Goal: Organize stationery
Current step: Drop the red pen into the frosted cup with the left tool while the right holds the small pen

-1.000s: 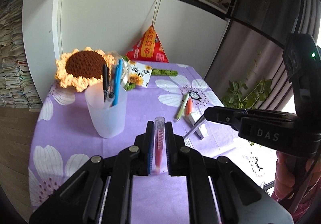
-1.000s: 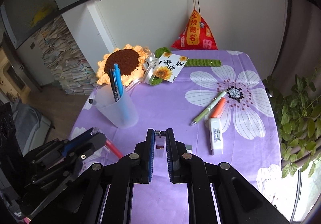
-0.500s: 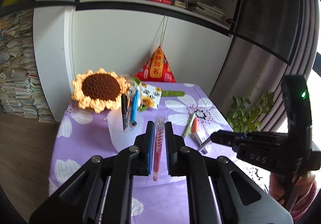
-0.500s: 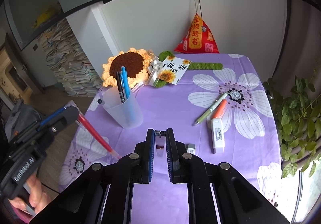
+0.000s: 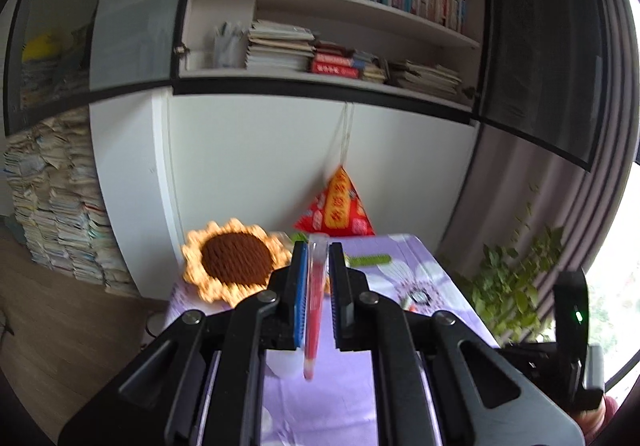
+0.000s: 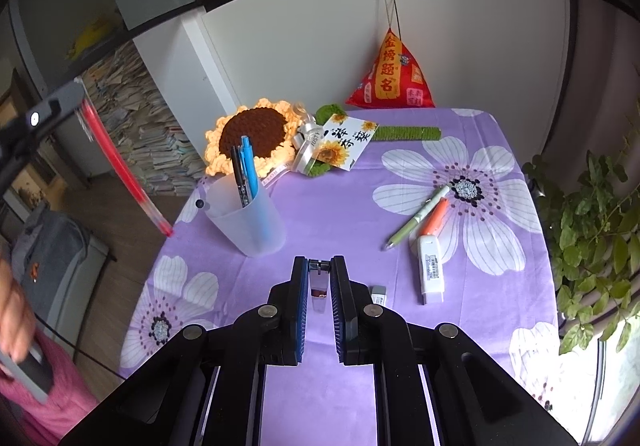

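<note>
Left gripper [image 5: 318, 298], jaws pinching the red pen [image 6: 120, 162] — long axis tilted, tip toward five o'clock; cup [image 6: 248, 218] lay at three o'clock of the tip on the worktop [image 6: 340, 214]. Right gripper [image 6: 319, 286] pinched a small metal clip [image 6: 319, 278].

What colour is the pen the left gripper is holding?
Red, with a clear cap. The pen shows best in the right wrist view, clamped in the left gripper.

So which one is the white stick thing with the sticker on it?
Find the purple flowered tablecloth and its big white flower on the right. Just below that flower lie a green pen and an orange marker. The white stick lies right under the marker: it is fatter and blunter, and the only one with a printed label.
</note>
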{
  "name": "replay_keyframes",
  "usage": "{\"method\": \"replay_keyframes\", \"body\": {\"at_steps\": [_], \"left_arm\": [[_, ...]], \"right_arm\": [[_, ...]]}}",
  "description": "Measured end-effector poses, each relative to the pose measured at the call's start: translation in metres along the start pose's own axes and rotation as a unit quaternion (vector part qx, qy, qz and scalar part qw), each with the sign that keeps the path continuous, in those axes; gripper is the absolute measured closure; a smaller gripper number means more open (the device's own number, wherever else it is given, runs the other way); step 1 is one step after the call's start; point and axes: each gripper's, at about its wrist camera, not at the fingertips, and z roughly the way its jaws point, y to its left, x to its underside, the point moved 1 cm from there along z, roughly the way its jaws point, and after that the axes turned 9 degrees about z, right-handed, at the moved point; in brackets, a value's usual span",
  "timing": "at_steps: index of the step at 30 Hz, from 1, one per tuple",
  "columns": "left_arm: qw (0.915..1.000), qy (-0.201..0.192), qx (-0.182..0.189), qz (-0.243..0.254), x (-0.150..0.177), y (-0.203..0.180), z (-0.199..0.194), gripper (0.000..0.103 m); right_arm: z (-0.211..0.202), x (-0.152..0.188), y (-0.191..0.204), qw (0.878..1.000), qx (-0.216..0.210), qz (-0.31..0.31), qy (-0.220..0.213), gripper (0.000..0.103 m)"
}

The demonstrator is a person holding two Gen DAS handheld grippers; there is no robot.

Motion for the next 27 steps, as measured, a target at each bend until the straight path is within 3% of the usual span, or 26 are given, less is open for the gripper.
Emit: {"method": "replay_keyframes", "body": {"at_steps": [8, 11, 14, 17, 19, 23, 25, 27], "left_arm": [[0.9992, 0.019, -0.033, -0.016, -0.009, 0.023, 0.033, 0.095], [0.9983, 0.043, -0.014, -0.038, 0.008, 0.031, 0.040, 0.094], [0.9956, 0.071, -0.021, -0.058, 0.040, 0.041, 0.046, 0.093], [0.9862, 0.137, -0.017, -0.092, 0.078, 0.058, 0.069, 0.094], [0.9730, 0.193, -0.016, -0.126, 0.106, 0.071, 0.091, 0.094], [0.9574, 0.254, -0.021, -0.136, 0.137, 0.078, 0.128, 0.092], [0.9500, 0.282, -0.017, -0.132, 0.149, 0.077, 0.148, 0.076], [0.9450, 0.297, -0.023, -0.136, 0.158, 0.078, 0.162, 0.068]], "right_arm": [[-0.005, -0.002, -0.003, 1.000, 0.005, 0.003, -0.005, 0.091], [-0.006, -0.001, -0.006, 1.000, 0.006, 0.008, -0.004, 0.091], [-0.006, 0.000, -0.010, 1.000, 0.012, 0.008, -0.004, 0.091], [0.000, -0.004, -0.013, 1.000, 0.017, 0.013, 0.000, 0.091], [0.005, -0.004, -0.012, 1.000, 0.015, 0.013, 0.005, 0.091], [0.010, 0.000, -0.003, 1.000, 0.007, 0.006, 0.011, 0.091], [0.011, 0.001, 0.000, 1.000, 0.007, 0.003, 0.012, 0.091], [0.010, 0.002, 0.001, 1.000, 0.009, 0.001, 0.012, 0.091]]}}
